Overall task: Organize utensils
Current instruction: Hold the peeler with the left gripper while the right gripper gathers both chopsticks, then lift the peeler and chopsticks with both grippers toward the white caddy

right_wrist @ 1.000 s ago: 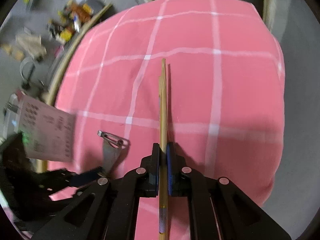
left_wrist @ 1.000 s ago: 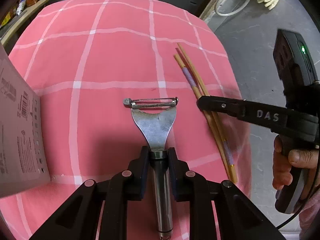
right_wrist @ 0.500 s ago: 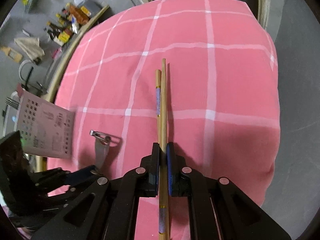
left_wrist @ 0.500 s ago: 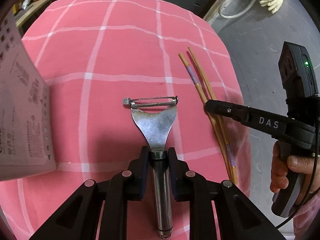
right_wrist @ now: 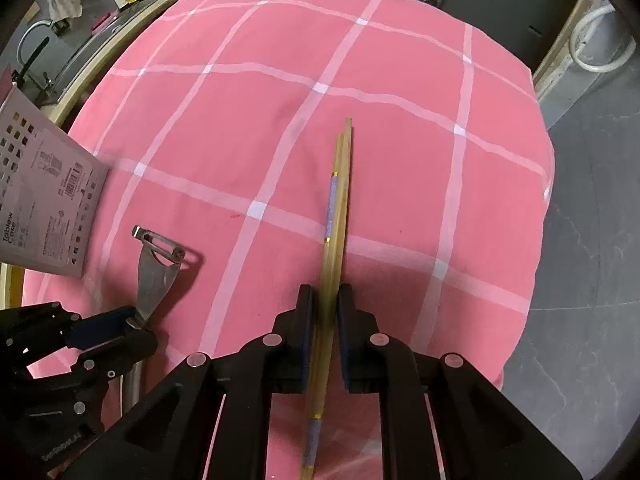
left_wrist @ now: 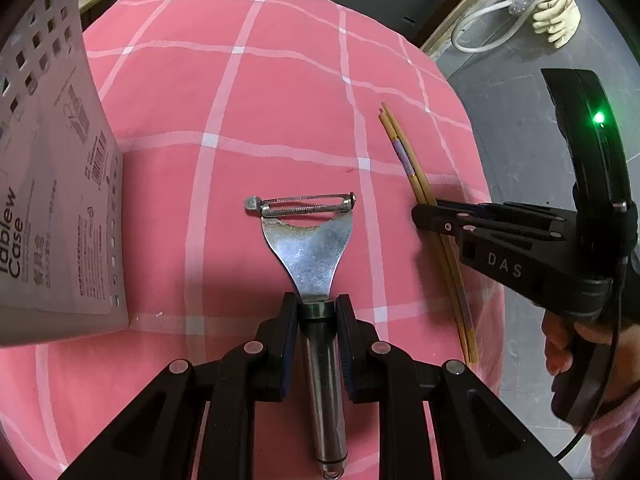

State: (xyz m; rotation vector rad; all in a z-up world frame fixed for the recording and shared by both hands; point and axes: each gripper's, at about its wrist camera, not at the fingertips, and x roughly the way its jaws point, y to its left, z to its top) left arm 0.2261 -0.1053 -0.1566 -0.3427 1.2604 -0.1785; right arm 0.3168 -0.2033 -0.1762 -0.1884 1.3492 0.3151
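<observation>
Pink checked tablecloth (left_wrist: 280, 92), grey perforated utensil case (left_wrist: 52, 184) at its left edge. Left gripper (left_wrist: 316, 322) clamps steel Y-peeler (left_wrist: 308, 248) by the handle, long axis near-to-far, case nearest it. Right gripper (right_wrist: 325, 308) jaws easing open around bamboo chopstick pair (right_wrist: 338, 200), lying near-to-far at the right.

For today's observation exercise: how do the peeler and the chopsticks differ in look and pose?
The peeler is one shiny metal tool with a wide bladed head; the chopsticks are two thin, pale wooden sticks. The peeler sits nearer the grey box; the chopsticks lie nearer the pink cloth's edge. Each lies between a gripper's fingers.
</observation>
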